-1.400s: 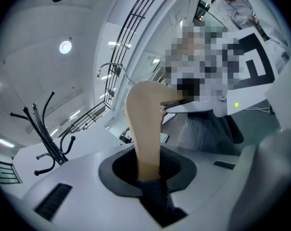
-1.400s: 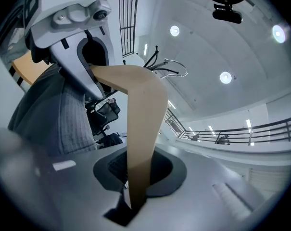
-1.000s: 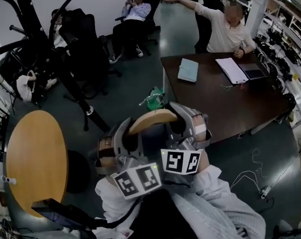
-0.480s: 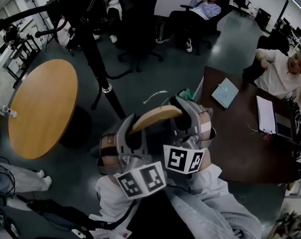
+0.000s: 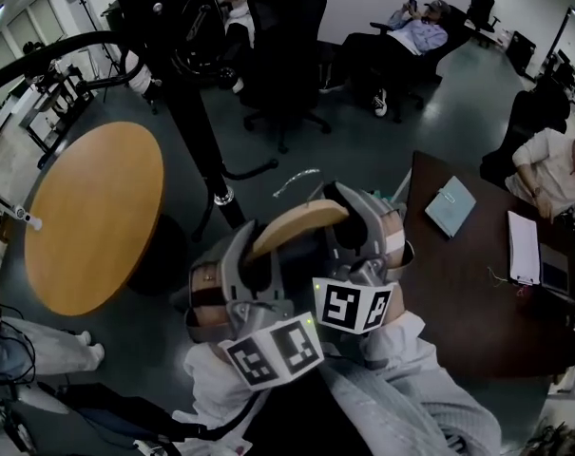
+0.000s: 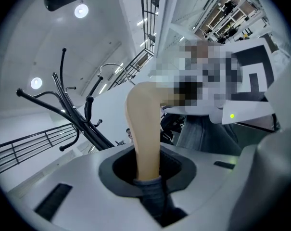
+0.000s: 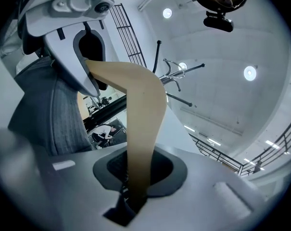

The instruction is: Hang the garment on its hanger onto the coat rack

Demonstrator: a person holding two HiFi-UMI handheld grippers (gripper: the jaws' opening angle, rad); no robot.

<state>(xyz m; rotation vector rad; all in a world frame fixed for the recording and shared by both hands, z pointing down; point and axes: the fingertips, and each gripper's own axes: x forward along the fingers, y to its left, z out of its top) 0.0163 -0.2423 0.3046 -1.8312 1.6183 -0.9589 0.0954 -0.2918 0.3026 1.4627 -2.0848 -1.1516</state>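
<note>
Both grippers hold a pale wooden hanger [image 5: 293,224] up in front of me. My left gripper [image 5: 252,257] is shut on its left arm and my right gripper [image 5: 333,224] on its right arm. A grey striped garment [image 5: 401,411] hangs from the hanger below the grippers. The hanger's wire hook [image 5: 295,179] points at the black coat rack pole [image 5: 184,112], upper left. In the left gripper view the wood [image 6: 144,129] and a fold of cloth [image 6: 152,196] sit between the jaws, with the rack's curved arms [image 6: 70,112] beyond. The right gripper view shows the hanger [image 7: 143,124] clamped and the rack's top [image 7: 171,78] farther off.
A round wooden table [image 5: 92,212] stands to the left of the rack. A dark desk [image 5: 477,283] with a notebook and papers is at the right, a person seated by it. Office chairs [image 5: 287,55] and another seated person [image 5: 411,31] are behind the rack.
My view has swung: the rack pole and round table now lie nearer and more central, and the dark desk has slid right. Both grippers keep the same hold on the hanger.
</note>
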